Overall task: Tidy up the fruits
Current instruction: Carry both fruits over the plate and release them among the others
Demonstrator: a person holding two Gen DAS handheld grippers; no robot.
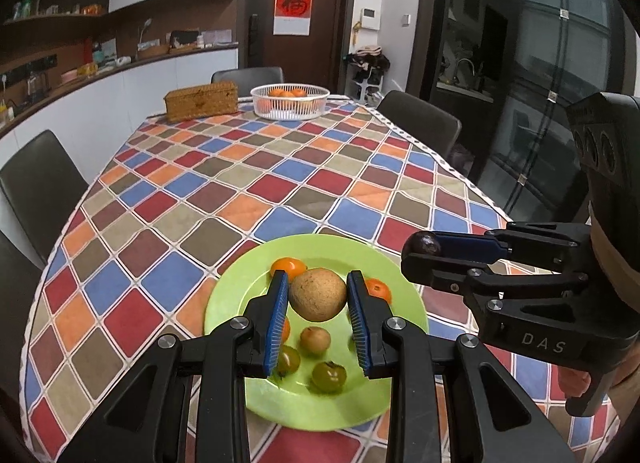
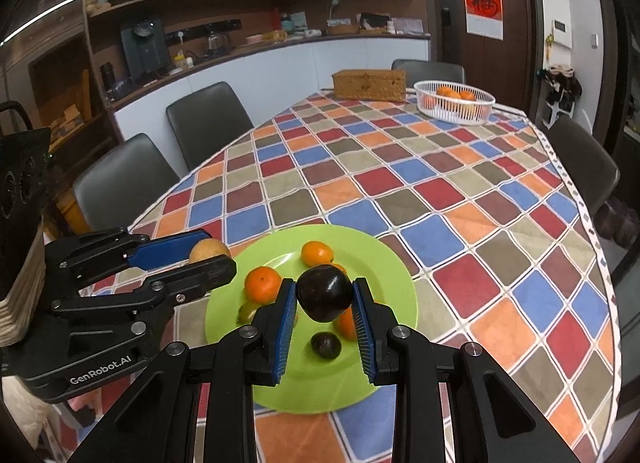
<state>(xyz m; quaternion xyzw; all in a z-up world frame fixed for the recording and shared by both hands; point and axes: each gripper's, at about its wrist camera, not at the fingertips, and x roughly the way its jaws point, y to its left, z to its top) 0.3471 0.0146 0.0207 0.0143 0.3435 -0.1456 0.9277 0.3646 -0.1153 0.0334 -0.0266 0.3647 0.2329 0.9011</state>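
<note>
Blue-padded fingers (image 1: 277, 319) of the left claw (image 1: 318, 305) are seen clamped on a round brown fruit (image 1: 318, 294), which is held above a green plate (image 1: 224, 303) at the near end of the tabletop (image 1: 280, 167). On the plate beneath it, two small green fruits (image 1: 329, 376) and a small tan fruit (image 1: 315, 339) are visible, with orange mandarins (image 1: 287, 266) partly hidden behind the pads.

At the right of the same view, the right claw (image 1: 424, 251) is shown from the side, closed on a dark plum (image 1: 422, 245) held just beyond the plate's right rim.

From the right wrist camera, the plum (image 2: 325, 293) is seen pinched between the two blue pads of the right claw (image 2: 324, 299), above the plate (image 2: 384, 263). A second dark fruit (image 2: 326, 345) lies on the plate below it, and mandarins (image 2: 263, 283) rest on the plate's left and far side. The left claw (image 2: 204, 255) enters from the left with the brown fruit (image 2: 210, 250) gripped over the plate's left edge.

The tabletop is covered by a cloth of red, blue, orange and olive diamonds. At its far end a white basket (image 1: 290, 101) containing oranges is set just beside a woven box (image 1: 201, 101). Dark chairs (image 1: 38, 179) are ranged around the sides.
</note>
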